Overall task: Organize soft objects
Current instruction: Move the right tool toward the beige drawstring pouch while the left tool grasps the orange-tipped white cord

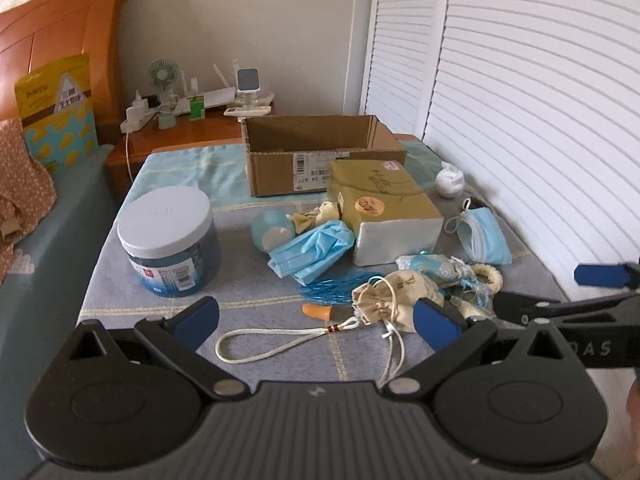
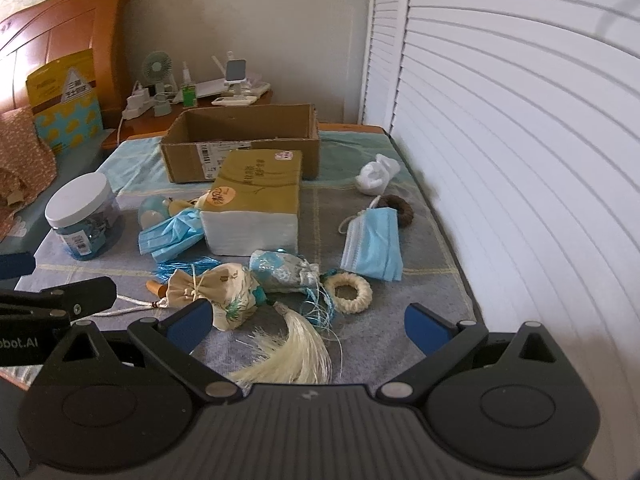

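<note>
Soft items lie scattered on a grey cloth: a beige drawstring pouch (image 1: 384, 300) (image 2: 212, 288), a blue patterned pouch (image 2: 284, 272), a cream tassel (image 2: 292, 356), a cream ring (image 2: 348, 292), a flat blue face mask (image 2: 374, 242) (image 1: 482, 236), a crumpled blue mask (image 1: 312, 252) (image 2: 170, 234), and a white sock (image 2: 376, 176). An open cardboard box (image 1: 320, 152) (image 2: 240, 144) stands behind. My left gripper (image 1: 316, 320) is open and empty above a white cord (image 1: 280, 342). My right gripper (image 2: 308, 326) is open and empty above the tassel.
A gold tissue pack (image 1: 384, 208) (image 2: 256, 200) sits mid-table. A white-lidded jar (image 1: 170, 240) (image 2: 84, 220) stands left. A louvred white door (image 2: 520, 140) runs along the right edge. A nightstand (image 1: 192, 128) with a fan and gadgets is behind.
</note>
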Demonstrator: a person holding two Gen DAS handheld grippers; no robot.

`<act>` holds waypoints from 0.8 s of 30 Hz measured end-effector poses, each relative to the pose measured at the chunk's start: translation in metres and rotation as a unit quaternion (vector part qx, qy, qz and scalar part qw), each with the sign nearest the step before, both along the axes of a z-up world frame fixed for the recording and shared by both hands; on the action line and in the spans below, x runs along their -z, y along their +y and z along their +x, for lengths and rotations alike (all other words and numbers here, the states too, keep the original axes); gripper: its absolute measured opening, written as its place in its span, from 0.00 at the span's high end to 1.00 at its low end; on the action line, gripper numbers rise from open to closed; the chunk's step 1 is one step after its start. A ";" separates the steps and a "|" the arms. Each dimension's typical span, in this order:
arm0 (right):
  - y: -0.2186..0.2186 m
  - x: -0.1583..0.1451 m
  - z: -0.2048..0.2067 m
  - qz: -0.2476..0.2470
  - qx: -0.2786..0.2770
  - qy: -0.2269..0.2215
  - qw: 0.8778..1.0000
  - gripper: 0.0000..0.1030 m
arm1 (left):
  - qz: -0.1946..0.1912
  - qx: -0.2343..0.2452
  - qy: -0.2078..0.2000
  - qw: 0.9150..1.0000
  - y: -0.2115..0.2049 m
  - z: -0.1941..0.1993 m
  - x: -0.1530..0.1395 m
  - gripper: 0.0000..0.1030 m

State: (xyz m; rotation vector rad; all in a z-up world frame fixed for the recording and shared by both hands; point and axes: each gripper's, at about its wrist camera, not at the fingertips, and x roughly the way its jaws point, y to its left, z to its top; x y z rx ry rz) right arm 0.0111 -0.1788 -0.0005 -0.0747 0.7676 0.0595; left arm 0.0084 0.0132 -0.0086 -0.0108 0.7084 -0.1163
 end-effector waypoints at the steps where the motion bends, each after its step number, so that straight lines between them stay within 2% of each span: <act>1: 0.000 0.001 0.000 0.000 -0.003 -0.002 1.000 0.00 | 0.004 0.003 0.001 1.000 0.000 0.001 0.002 0.01; 12: -0.007 0.010 0.009 0.028 -0.029 -0.020 0.999 0.00 | 0.007 0.035 0.015 0.999 0.001 0.018 0.021 0.01; 18: -0.019 0.024 0.020 0.060 -0.032 -0.004 0.998 0.00 | 0.000 0.067 0.023 0.997 0.000 0.029 0.035 0.01; 24: -0.021 0.040 0.025 0.047 -0.045 0.000 0.998 0.00 | 0.017 0.063 0.033 0.997 0.001 0.042 0.051 0.01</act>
